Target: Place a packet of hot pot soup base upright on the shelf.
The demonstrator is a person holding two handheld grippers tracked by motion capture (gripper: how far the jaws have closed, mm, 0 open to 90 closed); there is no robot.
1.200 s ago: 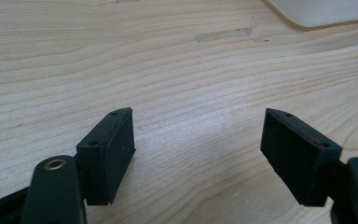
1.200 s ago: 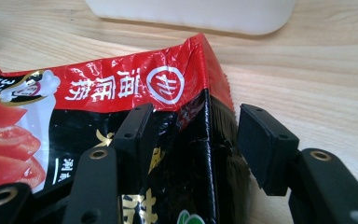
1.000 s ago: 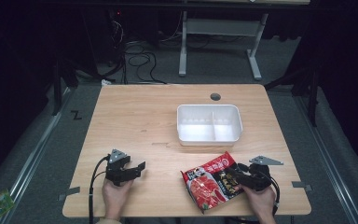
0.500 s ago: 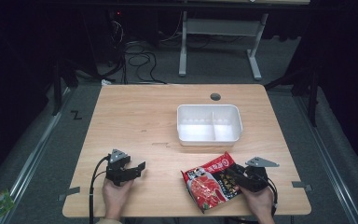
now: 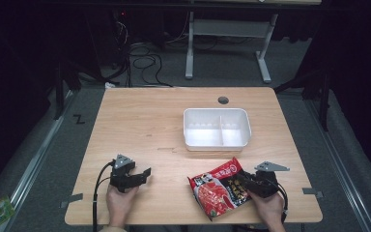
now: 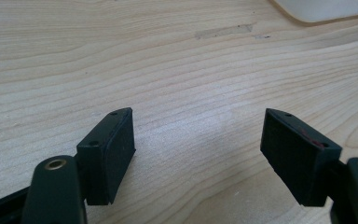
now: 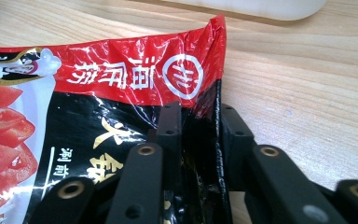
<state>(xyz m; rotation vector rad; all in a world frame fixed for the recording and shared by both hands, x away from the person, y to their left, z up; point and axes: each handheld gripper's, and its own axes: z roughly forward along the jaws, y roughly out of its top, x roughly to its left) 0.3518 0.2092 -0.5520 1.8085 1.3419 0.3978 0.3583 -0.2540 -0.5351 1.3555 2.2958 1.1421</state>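
A red and black instant-noodle packet [image 5: 217, 188] lies flat near the table's front edge, right of centre. My right gripper [image 5: 244, 183] sits at the packet's right end. Its jaws have just been closing, and in the right gripper view they pinch a raised fold of the packet [image 7: 121, 79] between them, so the right gripper [image 7: 198, 109] is shut on it. My left gripper [image 5: 142, 174] rests near the front left of the table, apart from the packet. In the left gripper view, my left gripper [image 6: 198, 135] stands open over bare wood with nothing between its pads.
A white two-compartment tray [image 5: 216, 142] stands behind the packet, right of the table's centre; both its compartments look bare. Its edge shows at the top of both gripper views [image 7: 261, 7] [image 6: 326, 7]. A round cable hole [image 5: 223, 100] sits near the table's back edge.
The right gripper's jaws have drawn together on the packet's right end. Both hands and the packet have stayed where they were.
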